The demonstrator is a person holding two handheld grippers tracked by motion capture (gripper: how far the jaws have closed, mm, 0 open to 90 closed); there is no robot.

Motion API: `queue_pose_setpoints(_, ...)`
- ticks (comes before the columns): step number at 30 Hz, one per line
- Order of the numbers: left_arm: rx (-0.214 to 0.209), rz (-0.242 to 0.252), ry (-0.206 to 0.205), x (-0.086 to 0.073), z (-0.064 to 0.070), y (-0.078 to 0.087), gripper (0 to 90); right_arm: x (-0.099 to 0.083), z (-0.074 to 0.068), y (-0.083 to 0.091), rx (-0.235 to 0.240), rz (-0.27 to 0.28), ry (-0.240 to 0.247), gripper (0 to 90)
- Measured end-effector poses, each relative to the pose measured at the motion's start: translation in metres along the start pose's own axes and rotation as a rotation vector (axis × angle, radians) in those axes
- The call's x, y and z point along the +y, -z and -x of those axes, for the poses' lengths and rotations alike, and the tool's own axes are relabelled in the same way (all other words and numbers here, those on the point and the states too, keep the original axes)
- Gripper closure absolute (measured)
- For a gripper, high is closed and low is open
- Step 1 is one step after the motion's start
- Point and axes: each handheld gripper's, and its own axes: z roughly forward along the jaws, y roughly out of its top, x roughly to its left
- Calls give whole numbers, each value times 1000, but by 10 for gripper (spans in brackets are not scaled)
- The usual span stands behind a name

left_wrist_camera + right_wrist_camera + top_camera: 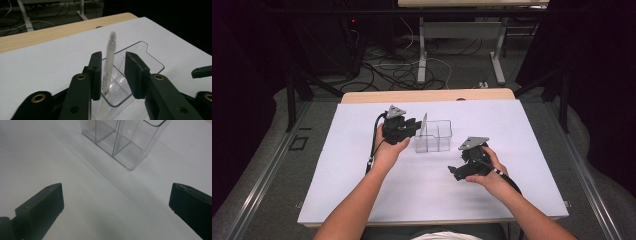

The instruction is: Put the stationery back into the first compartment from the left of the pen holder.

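One pen (109,60) stands nearly upright in the clear box (152,60), its lower end down in the near compartment, its tip blurred. The left gripper (113,72) straddles it with jaws parted: the pen lies against the left jaw, apart from the right one, so it looks let go or about to be, the box wall holding it up. That box (433,136) sits mid-table on the white sheet (337,170), within easy reach of both hands. Its dividers (117,138) split it into compartments, likely for sorting. The right gripper (458,172) rests low near the box, jaws spread wide and empty, seemingly waiting. No brand, label or writing can be read anywhere.
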Motion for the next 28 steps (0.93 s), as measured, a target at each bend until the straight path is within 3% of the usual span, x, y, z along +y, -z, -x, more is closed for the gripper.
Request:
queue_pose_setpoints(11, 14, 6, 47, -4, -18, 37, 311, 0, 2, 1, -6, 4, -13, 0)
queue_pose_setpoints(16, 20, 12, 82, -15, -29, 56, 256, 0, 4, 2, -15, 8, -22, 0)
queue_pose_setpoints(20, -28, -41, 149, -24, -36, 67, 248, -1, 7, 3, -15, 13, -21, 0)
queue_pose_setpoints(28, 16, -83, 85, -45, -46, 86, 124, -2, 10, 3, -26, 19, -47, 0)
